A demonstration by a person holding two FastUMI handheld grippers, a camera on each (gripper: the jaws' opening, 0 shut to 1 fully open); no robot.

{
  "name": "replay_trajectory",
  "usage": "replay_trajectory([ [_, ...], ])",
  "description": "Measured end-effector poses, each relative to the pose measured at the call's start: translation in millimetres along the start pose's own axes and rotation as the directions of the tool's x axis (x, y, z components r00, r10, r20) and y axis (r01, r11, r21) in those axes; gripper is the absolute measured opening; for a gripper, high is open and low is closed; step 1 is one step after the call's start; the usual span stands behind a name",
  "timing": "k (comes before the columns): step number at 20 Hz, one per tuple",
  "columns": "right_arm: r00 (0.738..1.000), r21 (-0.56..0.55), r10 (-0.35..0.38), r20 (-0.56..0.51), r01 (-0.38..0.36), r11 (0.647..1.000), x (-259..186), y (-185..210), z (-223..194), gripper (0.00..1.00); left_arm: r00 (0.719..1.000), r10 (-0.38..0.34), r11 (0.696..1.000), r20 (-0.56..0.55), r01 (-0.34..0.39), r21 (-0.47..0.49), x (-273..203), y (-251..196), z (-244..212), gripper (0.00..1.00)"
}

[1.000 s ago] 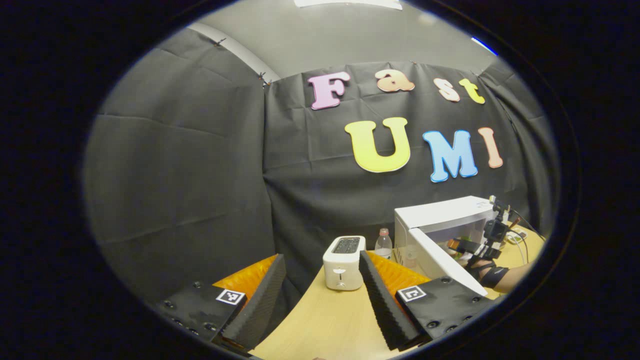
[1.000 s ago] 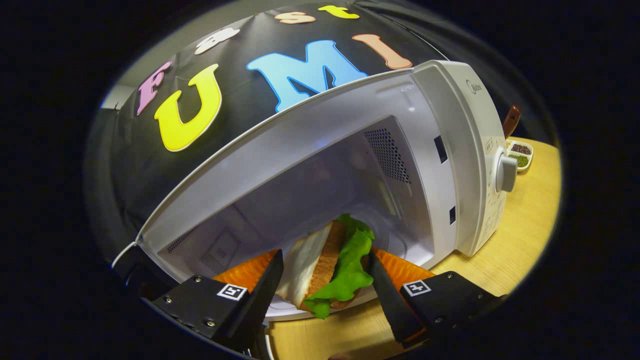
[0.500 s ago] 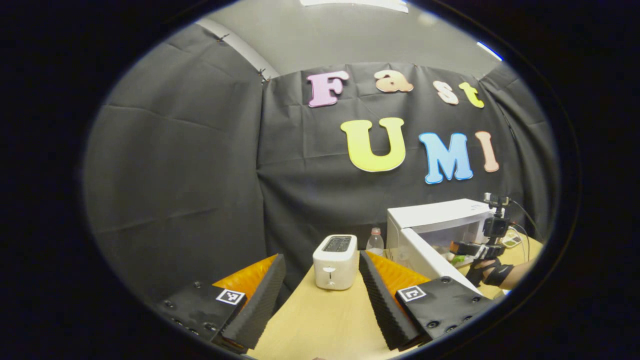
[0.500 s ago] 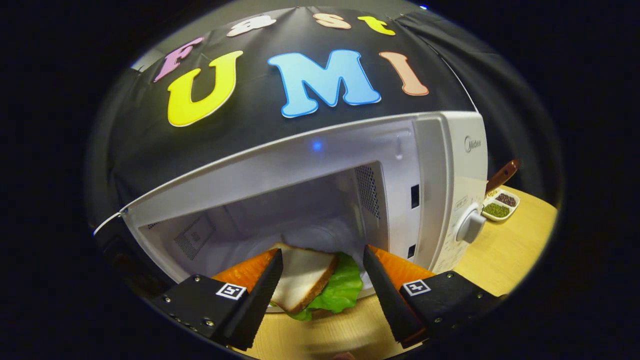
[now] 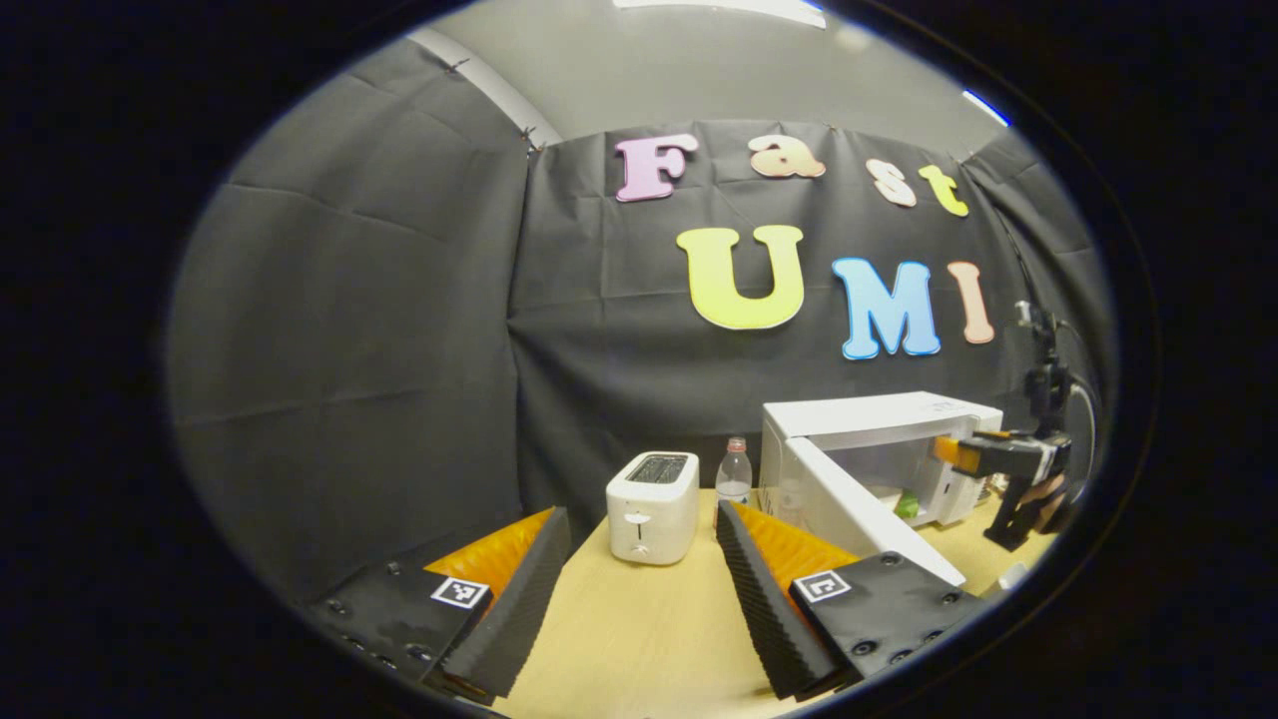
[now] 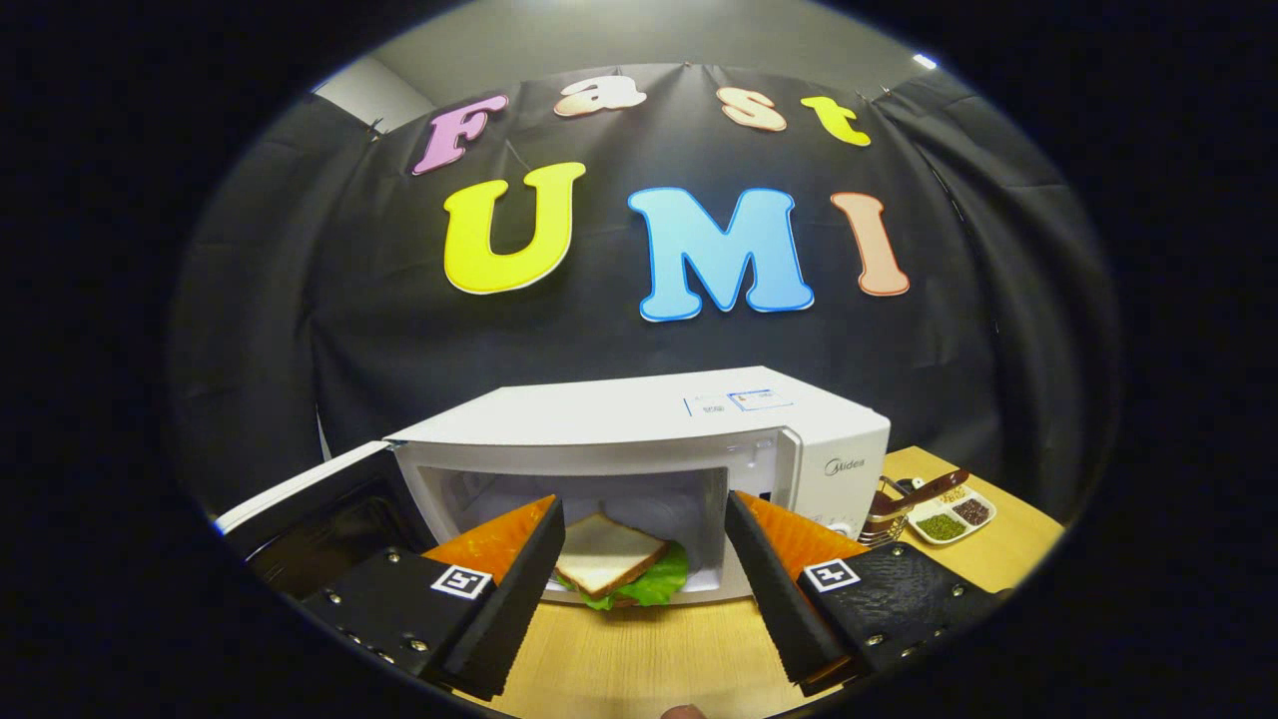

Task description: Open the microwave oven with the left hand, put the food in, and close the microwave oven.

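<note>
in the right gripper view the right claw (image 6: 644,579) is spread wide and holds nothing; straight ahead of it, framed between its two fingers, sits the sandwich (image 6: 621,571) — a pale slice of bread with a browned crust edge on top and ruffled green lettuce spilling out beneath, resting just inside the mouth of the microwave oven (image 6: 639,454). the oven is a white box with a pale cavity, its door (image 6: 319,509) swung fully open to the claw's left with a dark inner window, and a control panel on the claw's right side. beyond the right finger a small white dish (image 6: 944,519) of green and dark seasonings lies on the wooden counter (image 6: 639,664), with a brown-handled utensil beside it. in the left gripper view the left claw (image 5: 639,589) is also wide apart and empty, hovering over the counter well short of the oven; a white toaster (image 5: 652,493) stands ahead between its fingers and a clear bottle (image 5: 734,477) just past its right finger, next to the open door — the right claw appears farther off, in front of the cavity.
</note>
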State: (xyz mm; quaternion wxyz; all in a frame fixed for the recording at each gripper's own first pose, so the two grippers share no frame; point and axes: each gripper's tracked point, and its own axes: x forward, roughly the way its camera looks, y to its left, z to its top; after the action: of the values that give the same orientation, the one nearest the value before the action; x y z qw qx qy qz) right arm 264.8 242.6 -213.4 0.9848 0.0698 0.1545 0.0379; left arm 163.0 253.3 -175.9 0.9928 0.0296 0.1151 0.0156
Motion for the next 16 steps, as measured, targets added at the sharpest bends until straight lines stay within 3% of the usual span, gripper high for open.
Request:
replay_trajectory([
  [8,0.995,-0.082,0.073,0.071,-0.067,0.994,-69.9,-21.0,52.0,0.97,0.997,0.012,0.999,-0.080,-0.015,-0.040,-14.3,-21.5,-44.0,0.92],
  [11,0.994,-0.100,0.082,0.077,-0.074,0.992,-83.3,-32.9,59.0,0.97,0.994,0.035,0.998,-0.099,-0.040,-0.051,-26.2,-27.1,-60.8,0.75],
  [13,0.993,-0.099,0.090,0.074,-0.083,0.992,-91.7,-40.1,62.0,0.98,0.994,0.037,0.998,-0.100,-0.042,-0.049,-34.7,-34.7,-61.6,0.47],
  [15,0.993,-0.099,0.094,0.075,-0.086,0.991,-100.4,-47.5,64.6,0.98,0.994,0.024,0.998,-0.108,-0.029,-0.047,-43.6,-45.1,-67.1,0.33],
  [16,0.993,-0.109,0.088,0.075,-0.079,0.991,-104.0,-53.3,65.8,0.97,0.993,0.052,0.998,-0.105,-0.055,-0.032,-35.2,-42.5,-71.1,0.29],
])
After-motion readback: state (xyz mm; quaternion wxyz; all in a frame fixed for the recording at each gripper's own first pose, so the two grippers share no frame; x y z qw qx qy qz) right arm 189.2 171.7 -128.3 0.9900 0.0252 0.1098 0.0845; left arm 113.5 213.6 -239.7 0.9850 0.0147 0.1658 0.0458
